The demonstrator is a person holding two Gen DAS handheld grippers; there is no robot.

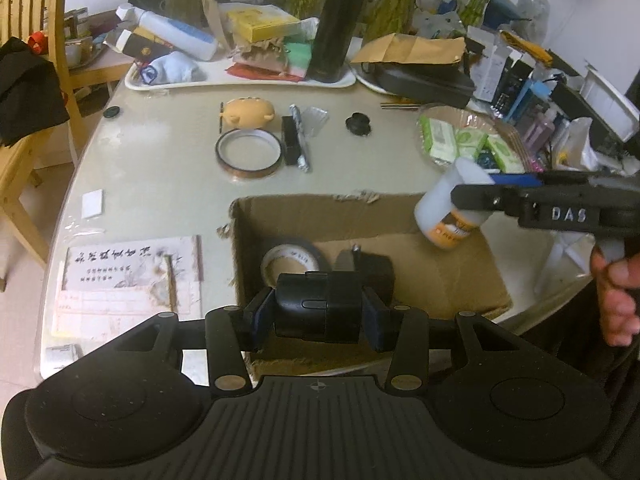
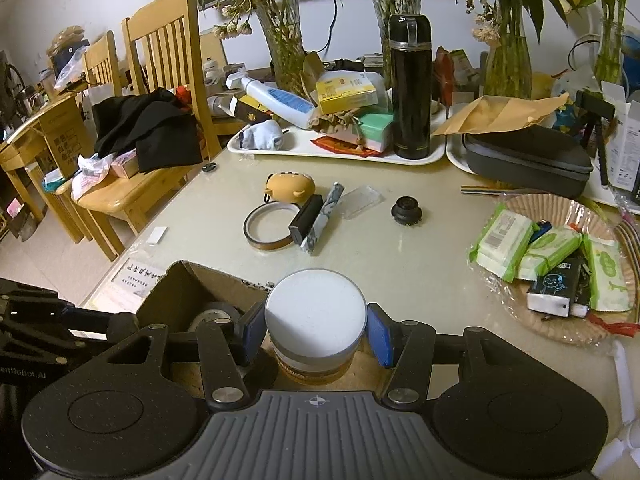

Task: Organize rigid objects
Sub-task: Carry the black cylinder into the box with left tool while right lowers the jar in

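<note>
My left gripper (image 1: 318, 316) is shut on a black plastic gadget (image 1: 318, 306) and holds it over the open cardboard box (image 1: 440, 280). A tape roll (image 1: 288, 258) and a black object (image 1: 372, 268) lie inside the box. My right gripper (image 2: 316, 332) is shut on a white-lidded jar with an orange label (image 2: 316, 312) above the box's right side; the jar also shows in the left wrist view (image 1: 448, 208). On the table lie a brown tape ring (image 1: 249, 154), a yellow toy (image 1: 249, 114), a black block (image 1: 290, 140), a marbled stick (image 1: 301, 140) and a black knob (image 1: 359, 123).
White trays (image 1: 240, 80) with a black flask (image 1: 340, 24), bottles and boxes stand at the back. A basket of tissue packs (image 2: 560, 256) sits right. A dark case (image 2: 528, 160) lies behind it. Wooden chairs (image 2: 160, 80) stand left. A card (image 1: 132, 268) lies left of the box.
</note>
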